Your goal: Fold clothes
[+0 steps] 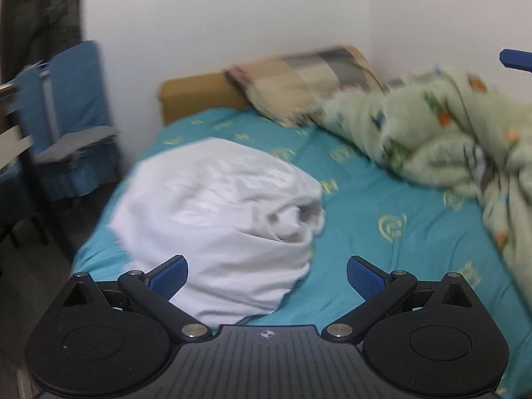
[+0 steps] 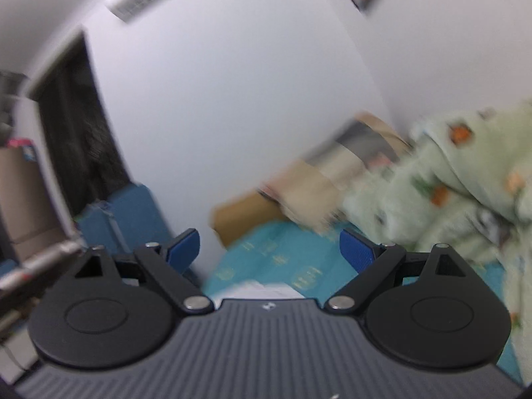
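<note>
Clearly, at the far left a blue chair (image 1: 78,99) stands beside the bed (image 1: 382,206). On the teal sheet lies the white garment (image 1: 219,212), bunched in a loose mound, just ahead of the left claw (image 1: 266,276). This claw is spread wide and holds nothing; one blue fingertip (image 1: 169,276) overlaps the cloth edge. Further right, a patchwork pillow (image 1: 306,83) leans on the wall, and a green blanket (image 1: 442,139) is piled beside it. The right claw (image 2: 269,252) is raised, also wide apart and empty, with only a strip of the garment below it.
</note>
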`<state>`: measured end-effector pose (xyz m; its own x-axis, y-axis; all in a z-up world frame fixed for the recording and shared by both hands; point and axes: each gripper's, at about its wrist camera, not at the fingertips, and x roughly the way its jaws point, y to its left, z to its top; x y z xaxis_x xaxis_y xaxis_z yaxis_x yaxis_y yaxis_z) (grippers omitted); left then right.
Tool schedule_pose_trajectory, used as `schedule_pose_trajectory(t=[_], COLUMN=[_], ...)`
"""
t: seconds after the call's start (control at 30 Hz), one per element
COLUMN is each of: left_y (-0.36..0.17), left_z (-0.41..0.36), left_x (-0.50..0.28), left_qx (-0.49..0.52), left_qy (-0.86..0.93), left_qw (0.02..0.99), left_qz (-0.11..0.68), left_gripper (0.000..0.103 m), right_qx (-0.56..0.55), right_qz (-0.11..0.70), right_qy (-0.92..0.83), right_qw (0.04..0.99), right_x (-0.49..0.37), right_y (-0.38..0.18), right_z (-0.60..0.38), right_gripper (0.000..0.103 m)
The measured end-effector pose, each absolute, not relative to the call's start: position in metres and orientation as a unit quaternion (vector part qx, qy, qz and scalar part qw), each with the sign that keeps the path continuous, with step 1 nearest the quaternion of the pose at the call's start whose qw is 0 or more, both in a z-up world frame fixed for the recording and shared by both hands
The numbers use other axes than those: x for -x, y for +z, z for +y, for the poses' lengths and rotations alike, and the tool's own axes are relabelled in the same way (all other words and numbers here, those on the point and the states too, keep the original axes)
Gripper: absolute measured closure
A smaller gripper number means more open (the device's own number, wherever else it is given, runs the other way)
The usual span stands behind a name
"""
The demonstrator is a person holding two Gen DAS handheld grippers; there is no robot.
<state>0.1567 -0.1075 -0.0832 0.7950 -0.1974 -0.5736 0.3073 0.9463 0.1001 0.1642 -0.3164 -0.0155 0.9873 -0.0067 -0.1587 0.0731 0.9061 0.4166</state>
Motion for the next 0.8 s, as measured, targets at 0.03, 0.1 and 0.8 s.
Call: schedule_pose_trajectory(t=[0.03,0.1,0.8], left_y=[-0.096,-0.120,-0.084], left_z=[-0.116,-0.132,-0.061], left_x=[-0.167,-0.186,-0.210], left_qx=[-0.108,-0.135,-0.013], left_qy=[-0.143,-0.156,-0.107], left_qw=[0.940,0.936,0.971], left_qz=[0.291,0.286,0.211], left_gripper=[0.003,0.004,0.098], right_qx=[-0.206,-0.185,-0.102], right_qz=[0.092,0.123,0.173], right_qy=[-0.034,-0.061,-0.094], right_qw=[0.974,0.973,0.975], right_x=[-0.172,-0.187,-0.235], right_y=[-0.029,-0.055,-0.117], right_z=[-0.320,-0.325,-0.289], right_gripper=[0.010,0.010,0.010])
